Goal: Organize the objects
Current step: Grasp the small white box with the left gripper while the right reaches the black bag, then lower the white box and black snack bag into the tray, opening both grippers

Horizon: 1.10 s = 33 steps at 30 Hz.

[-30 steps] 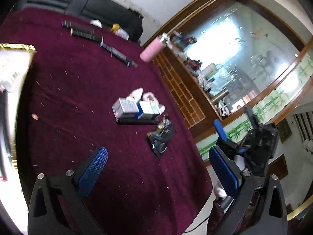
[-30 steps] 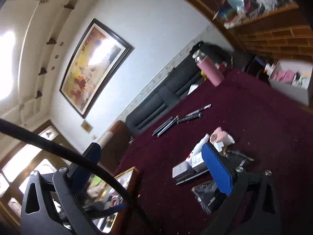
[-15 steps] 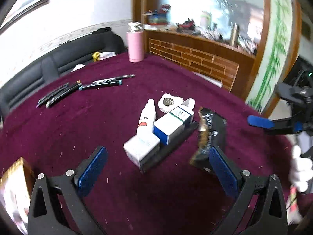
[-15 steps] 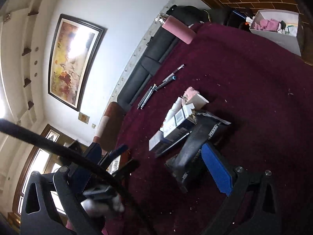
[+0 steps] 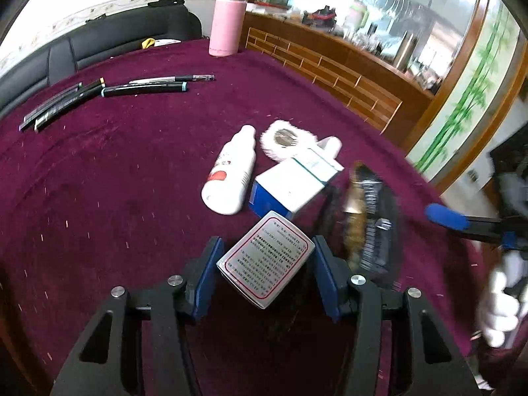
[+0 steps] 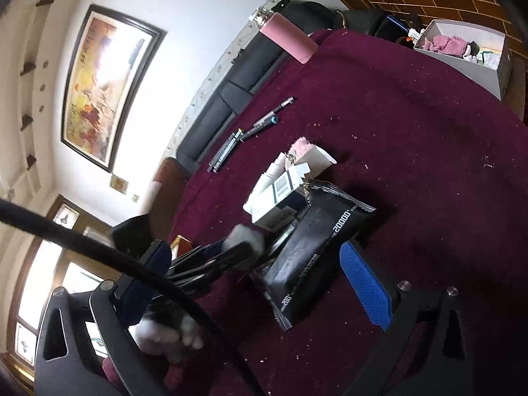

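The left hand-held gripper (image 5: pixel 264 270) is closing around a silver box (image 5: pixel 265 259) at six o'clock on the tabletop (image 5: pixel 115 165); the right hand-held gripper (image 6: pixel 250 274) is hovering spread; bottle (image 5: pixel 231 171), pens (image 5: pixel 145 89) and pouch (image 6: pixel 313 250) are awaiting sorting.

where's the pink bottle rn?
Left wrist view: the tall pink bottle stands upright at the maroon table's far edge, beyond the pens.

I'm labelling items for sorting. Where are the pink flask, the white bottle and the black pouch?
pink flask (image 5: pixel 227 26), left wrist view, middle of its pink body.
white bottle (image 5: pixel 231 176), left wrist view, on its label.
black pouch (image 6: pixel 316 250), right wrist view, centre of its printed face.
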Tool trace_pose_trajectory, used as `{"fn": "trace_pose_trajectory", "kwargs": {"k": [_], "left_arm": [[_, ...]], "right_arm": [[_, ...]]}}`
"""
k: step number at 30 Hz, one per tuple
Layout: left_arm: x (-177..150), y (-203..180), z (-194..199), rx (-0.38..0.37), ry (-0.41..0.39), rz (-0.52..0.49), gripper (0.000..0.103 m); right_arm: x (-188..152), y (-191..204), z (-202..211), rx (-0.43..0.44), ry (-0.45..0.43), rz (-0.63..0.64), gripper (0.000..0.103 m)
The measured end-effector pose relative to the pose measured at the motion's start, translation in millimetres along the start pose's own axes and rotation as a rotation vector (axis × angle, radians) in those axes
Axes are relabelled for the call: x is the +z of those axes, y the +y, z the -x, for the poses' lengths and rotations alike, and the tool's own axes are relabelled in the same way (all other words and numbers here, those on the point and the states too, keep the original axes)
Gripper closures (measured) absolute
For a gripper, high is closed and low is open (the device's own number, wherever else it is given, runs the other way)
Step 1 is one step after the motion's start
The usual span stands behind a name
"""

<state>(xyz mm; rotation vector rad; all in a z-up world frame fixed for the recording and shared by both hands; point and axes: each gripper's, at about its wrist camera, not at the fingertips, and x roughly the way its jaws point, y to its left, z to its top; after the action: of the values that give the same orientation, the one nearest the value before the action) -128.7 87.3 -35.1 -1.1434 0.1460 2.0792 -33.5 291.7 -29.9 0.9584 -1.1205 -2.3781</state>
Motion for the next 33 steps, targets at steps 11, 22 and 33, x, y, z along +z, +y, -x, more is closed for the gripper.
{"fn": "trace_pose_trajectory", "kwargs": {"k": [11,22,33], "left_arm": [[-49,-4,98,-0.050,-0.192,0.115,0.055],[-77,16,121,-0.087,-0.240,0.220,0.055],[-107,39,155,-0.067,-0.318,0.297,0.055]], "right_arm": [[-10,30,-19,-0.107,0.088,0.106,0.001],[-16,13,-50,-0.427,0.128,0.076,0.034],[-13,10,-38,-0.440,0.103,0.122,0.075]]}}
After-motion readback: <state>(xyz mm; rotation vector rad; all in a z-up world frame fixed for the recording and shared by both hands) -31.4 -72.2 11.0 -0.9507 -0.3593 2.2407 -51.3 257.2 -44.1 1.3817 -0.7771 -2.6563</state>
